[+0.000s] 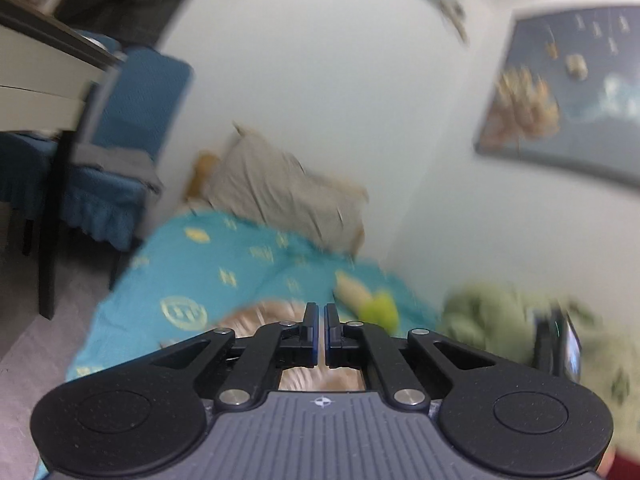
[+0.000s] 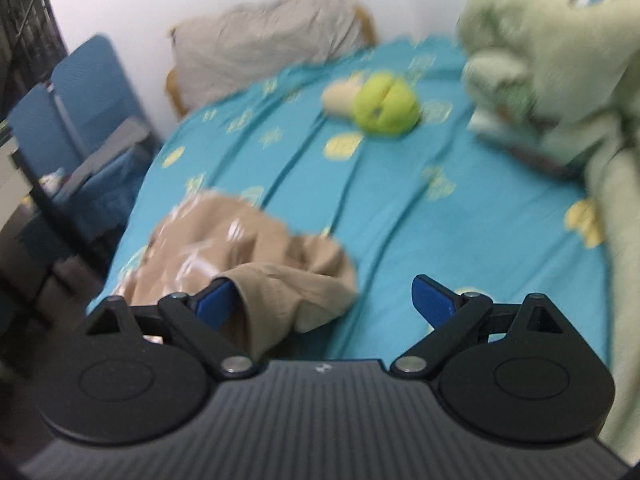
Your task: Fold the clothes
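Observation:
A crumpled tan garment point(image 2: 248, 256) lies on the teal patterned bed sheet point(image 2: 440, 240) near the bed's front left edge. My right gripper point(image 2: 318, 288) stands open just above it. One fold of the cloth drapes over its left blue pad point(image 2: 214, 298); the right pad point(image 2: 430, 294) is bare over the sheet. In the left wrist view my left gripper point(image 1: 321, 316) is shut, its fingers almost touching, low over the same tan garment point(image 1: 256, 314). Whether any cloth is pinched between them is hidden by blur.
A grey pillow point(image 2: 264, 52) leans on the wall at the bed's head. A yellow-green plush toy point(image 2: 384, 108) lies mid-bed. A pale green blanket point(image 2: 552, 60) is heaped along the right. Blue chairs point(image 2: 80, 120) stand left of the bed; a picture point(image 1: 560, 92) hangs on the wall.

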Demonstrator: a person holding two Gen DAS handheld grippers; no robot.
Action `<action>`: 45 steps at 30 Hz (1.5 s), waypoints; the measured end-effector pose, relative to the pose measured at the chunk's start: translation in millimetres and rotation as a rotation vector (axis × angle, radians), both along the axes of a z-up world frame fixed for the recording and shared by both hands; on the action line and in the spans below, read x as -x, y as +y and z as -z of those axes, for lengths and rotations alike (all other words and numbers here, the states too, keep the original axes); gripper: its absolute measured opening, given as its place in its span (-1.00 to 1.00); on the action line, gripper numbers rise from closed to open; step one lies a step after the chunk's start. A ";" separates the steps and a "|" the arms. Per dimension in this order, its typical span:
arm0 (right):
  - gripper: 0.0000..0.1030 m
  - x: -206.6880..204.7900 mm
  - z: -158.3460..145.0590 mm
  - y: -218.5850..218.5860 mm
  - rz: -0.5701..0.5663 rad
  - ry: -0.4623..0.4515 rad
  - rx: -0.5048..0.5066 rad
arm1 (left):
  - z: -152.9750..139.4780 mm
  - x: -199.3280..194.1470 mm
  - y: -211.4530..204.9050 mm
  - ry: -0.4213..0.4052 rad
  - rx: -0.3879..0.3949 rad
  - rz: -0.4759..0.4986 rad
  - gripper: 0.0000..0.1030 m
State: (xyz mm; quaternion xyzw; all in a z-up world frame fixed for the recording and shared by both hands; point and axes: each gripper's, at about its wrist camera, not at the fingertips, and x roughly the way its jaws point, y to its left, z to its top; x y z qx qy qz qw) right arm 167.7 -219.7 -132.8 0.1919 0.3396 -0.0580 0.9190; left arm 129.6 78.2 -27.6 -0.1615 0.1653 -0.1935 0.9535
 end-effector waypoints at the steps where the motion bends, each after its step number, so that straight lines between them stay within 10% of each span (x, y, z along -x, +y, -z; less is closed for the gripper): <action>1: 0.86 -3.6 4.0 -4.9 -0.002 0.028 -0.032 | 4.1 -1.1 -10.9 0.022 -0.041 0.045 -0.83; 5: 0.86 -3.4 12.7 -24.3 0.029 0.086 -0.199 | 28.7 9.1 -65.0 0.041 -0.304 0.230 -0.68; 8: 0.86 -1.9 19.7 -37.7 0.057 0.102 -0.304 | 51.6 19.2 -103.1 0.059 -0.486 0.333 -0.14; 13: 0.86 0.5 32.7 -56.7 0.088 0.118 -0.470 | 87.4 24.0 -144.4 0.033 -0.719 0.341 0.25; 17: 0.86 1.7 34.6 -61.1 0.096 0.126 -0.509 | 114.6 22.2 -166.0 0.005 -0.885 0.311 0.20; 19: 0.86 1.3 34.0 -61.0 0.093 0.132 -0.499 | 121.2 19.1 -169.2 0.016 -0.923 0.309 -0.19; 23: 0.86 -2.2 35.4 -63.1 0.089 0.141 -0.497 | 104.0 6.0 -150.9 0.041 -0.812 0.224 -0.86; 30: 0.86 -5.4 33.9 -53.7 0.017 0.145 -0.464 | 42.4 -11.7 -73.4 0.099 -0.315 0.013 -0.93; 34: 0.86 -3.3 17.5 -40.2 -0.078 0.077 -0.387 | 25.8 -14.1 -48.9 0.094 -0.168 -0.007 -0.93; 45: 0.86 12.9 -12.0 56.5 -0.521 -0.035 -0.037 | 18.0 -4.0 -37.6 0.060 -0.091 0.006 -0.93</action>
